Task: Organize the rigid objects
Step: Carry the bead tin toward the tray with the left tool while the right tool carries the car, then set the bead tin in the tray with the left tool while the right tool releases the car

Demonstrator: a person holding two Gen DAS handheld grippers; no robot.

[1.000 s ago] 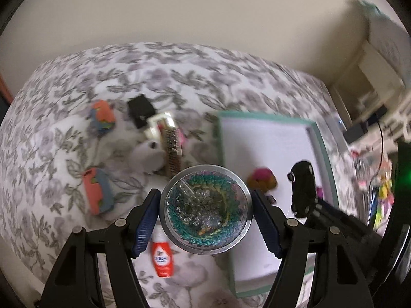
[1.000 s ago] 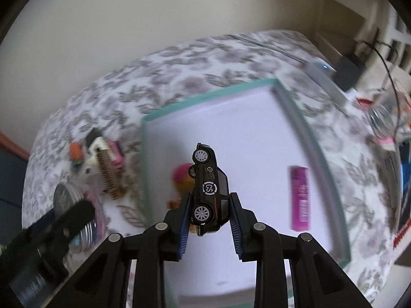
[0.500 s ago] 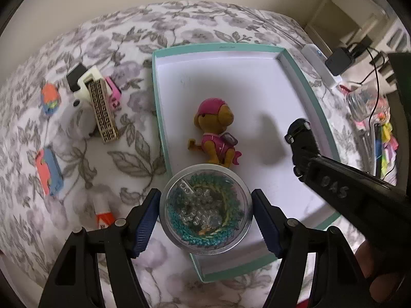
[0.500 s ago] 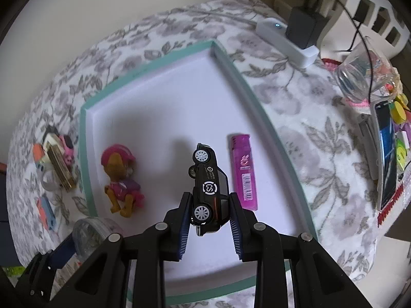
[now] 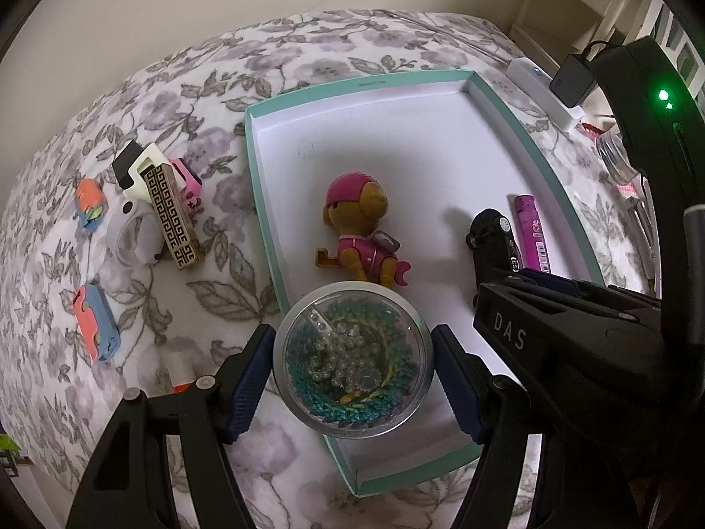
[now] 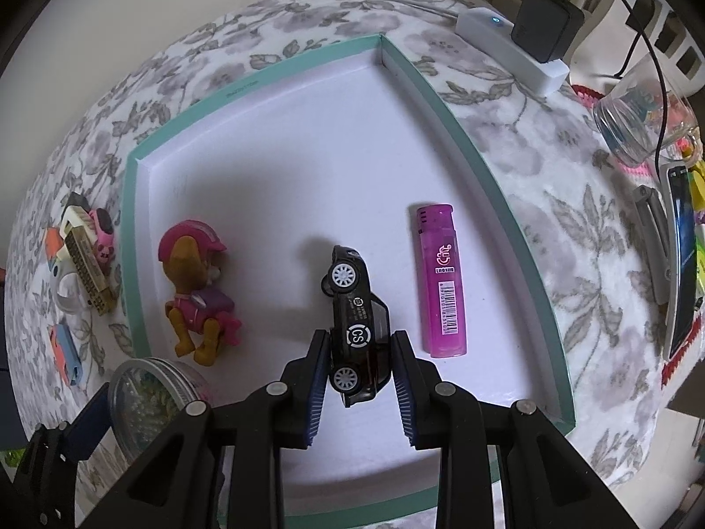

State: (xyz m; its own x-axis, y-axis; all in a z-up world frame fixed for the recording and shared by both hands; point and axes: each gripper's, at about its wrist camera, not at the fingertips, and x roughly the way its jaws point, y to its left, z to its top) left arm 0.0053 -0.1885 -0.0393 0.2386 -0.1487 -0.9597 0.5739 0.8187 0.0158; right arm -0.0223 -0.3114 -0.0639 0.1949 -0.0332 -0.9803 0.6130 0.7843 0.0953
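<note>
Two grippers over teal tray [image 6: 498, 167]. Right gripper [image 6: 359, 379] points forward above tray floor, pads clamped on black toy car [image 6: 357, 322], car nose away from camera. Left gripper [image 5: 352, 366] at tray's near-left corner, fingers closed around round bead container [image 5: 352, 357]. Inside tray: pink pup figure [image 6: 194, 291] left of car, purple lighter [image 6: 440, 282] right of it. Left of tray on floral cloth [image 5: 211, 88]: patterned box [image 5: 172, 216], white ring [image 5: 132, 238], orange-blue pieces [image 5: 94, 322].
</note>
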